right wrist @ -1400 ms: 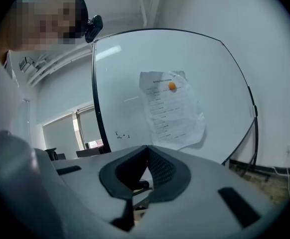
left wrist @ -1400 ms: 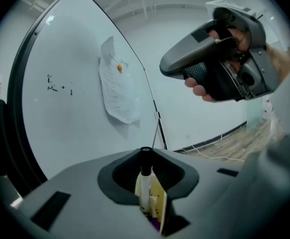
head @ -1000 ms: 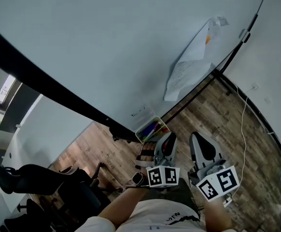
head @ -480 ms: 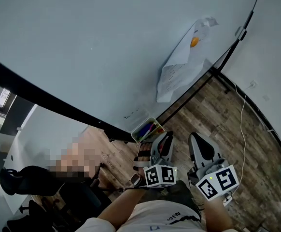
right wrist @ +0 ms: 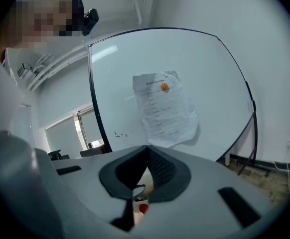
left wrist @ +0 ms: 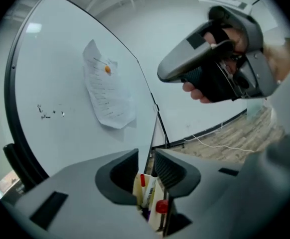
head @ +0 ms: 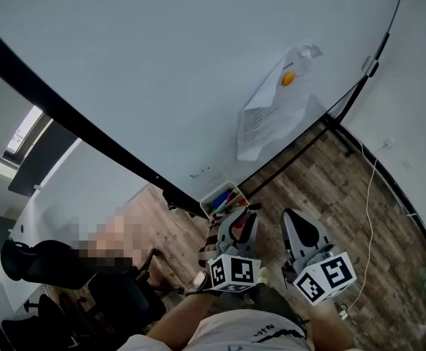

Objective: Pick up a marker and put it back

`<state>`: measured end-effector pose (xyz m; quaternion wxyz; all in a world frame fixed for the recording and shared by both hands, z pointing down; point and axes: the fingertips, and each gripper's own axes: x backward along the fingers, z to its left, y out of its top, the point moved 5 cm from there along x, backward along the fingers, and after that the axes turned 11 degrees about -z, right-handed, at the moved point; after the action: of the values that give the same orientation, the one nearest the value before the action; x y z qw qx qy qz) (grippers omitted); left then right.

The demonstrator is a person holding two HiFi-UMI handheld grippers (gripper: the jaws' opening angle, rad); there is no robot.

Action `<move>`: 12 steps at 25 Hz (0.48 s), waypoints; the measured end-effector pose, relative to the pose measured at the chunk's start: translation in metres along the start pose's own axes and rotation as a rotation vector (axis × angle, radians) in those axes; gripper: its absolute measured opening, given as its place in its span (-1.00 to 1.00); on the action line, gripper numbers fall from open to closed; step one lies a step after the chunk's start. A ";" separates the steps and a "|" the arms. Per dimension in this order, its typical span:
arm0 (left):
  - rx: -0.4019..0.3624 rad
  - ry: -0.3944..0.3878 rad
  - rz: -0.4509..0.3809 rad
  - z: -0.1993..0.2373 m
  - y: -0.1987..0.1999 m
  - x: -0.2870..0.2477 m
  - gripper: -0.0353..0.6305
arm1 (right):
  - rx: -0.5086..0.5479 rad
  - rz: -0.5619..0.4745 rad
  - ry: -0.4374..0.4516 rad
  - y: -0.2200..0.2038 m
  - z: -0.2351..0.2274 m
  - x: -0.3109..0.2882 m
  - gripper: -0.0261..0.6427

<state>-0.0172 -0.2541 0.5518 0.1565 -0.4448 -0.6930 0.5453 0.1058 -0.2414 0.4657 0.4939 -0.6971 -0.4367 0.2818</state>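
Observation:
A small clear box of markers [head: 224,198] hangs at the lower edge of the whiteboard [head: 162,72]. My left gripper [head: 236,218] hovers just in front of the box, and its jaws are opening. In the left gripper view a narrow gap shows between the pads of the left gripper [left wrist: 146,156]. Through that gap I see the markers [left wrist: 144,183] standing in the box, one with a red cap [left wrist: 161,206]; no pad presses on them. My right gripper [head: 297,221] is beside it to the right, its jaws meeting with nothing held [right wrist: 146,151].
A sheet of paper [head: 271,119] is pinned to the whiteboard by an orange magnet [head: 288,79]. A white cable [head: 370,196] runs over the wooden floor at right. A black office chair [head: 59,269] stands at lower left. The board's black frame [head: 88,134] runs diagonally.
The head view has shifted a little. The left gripper has slid slightly left and lower in the picture, still in front of the marker box. The right gripper keeps its place beside it.

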 end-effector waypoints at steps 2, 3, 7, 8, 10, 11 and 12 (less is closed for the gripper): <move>0.066 0.010 -0.025 0.001 0.013 0.010 -0.57 | -0.005 0.007 0.021 0.002 0.004 0.002 -0.89; 0.101 0.017 -0.041 0.003 0.021 0.016 -0.57 | -0.006 0.009 0.033 0.003 0.006 0.004 -0.89; 0.215 0.045 -0.116 0.007 0.054 0.038 -0.60 | 0.001 0.004 0.085 0.013 0.018 0.010 -0.89; 0.236 0.050 -0.140 0.008 0.064 0.044 -0.64 | 0.005 0.000 0.098 0.017 0.021 0.012 -0.89; 0.260 0.065 -0.191 0.010 0.086 0.055 -0.70 | 0.017 -0.011 0.123 0.026 0.027 0.016 -0.89; 0.263 0.075 -0.214 0.010 0.097 0.062 -0.72 | 0.024 -0.017 0.135 0.031 0.030 0.018 -0.89; 0.267 0.084 -0.234 0.010 0.106 0.068 -0.74 | 0.032 -0.024 0.146 0.036 0.033 0.019 -0.89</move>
<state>-0.0145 -0.2059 0.4349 0.3055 -0.3587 -0.6543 0.5915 0.0995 -0.2146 0.4210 0.5389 -0.7027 -0.4031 0.2310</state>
